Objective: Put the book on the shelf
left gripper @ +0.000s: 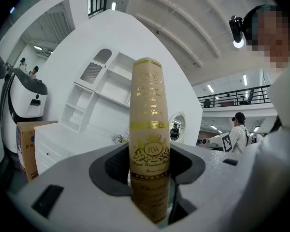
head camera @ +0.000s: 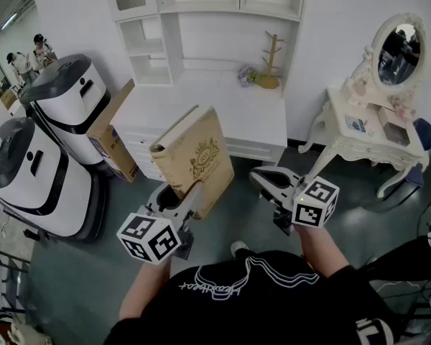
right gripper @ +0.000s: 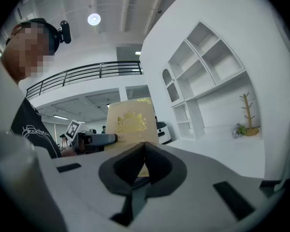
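Where the left gripper (head camera: 178,194) clamps it by the lower end, the book (head camera: 197,157) stands upright in the air in front of the desk (head camera: 230,110), resting on no surface. The cover is tan with a gold crest, and the spine (left gripper: 150,129) faces back along the gripper. In the left gripper view both jaws stand well apart and press on either side of the spine, so the grip is firm on a wide object.

The right gripper (head camera: 262,178) is level, beside the book on its right and apart from it. Its jaws are closed together at the tips with nothing between them; in the right gripper view the book's cover (right gripper: 130,122) shows beyond them. Each gripper carries a marker cube, left (head camera: 149,237) and right (head camera: 316,201).

Behind the desk a white shelf unit (head camera: 201,20) rises against the wall, its open compartments (head camera: 149,52) bare. A wooden peg stand (head camera: 271,56) and a small flower bunch (head camera: 248,75) sit at the back of the desk top. A cardboard box (head camera: 111,131) leans against the desk's left side. Two white machines (head camera: 65,99) (head camera: 29,178) stand further left. A dressing table (head camera: 373,124) with an oval mirror (head camera: 399,49) stands at the right. Other people (head camera: 25,56) are visible at the far upper left.
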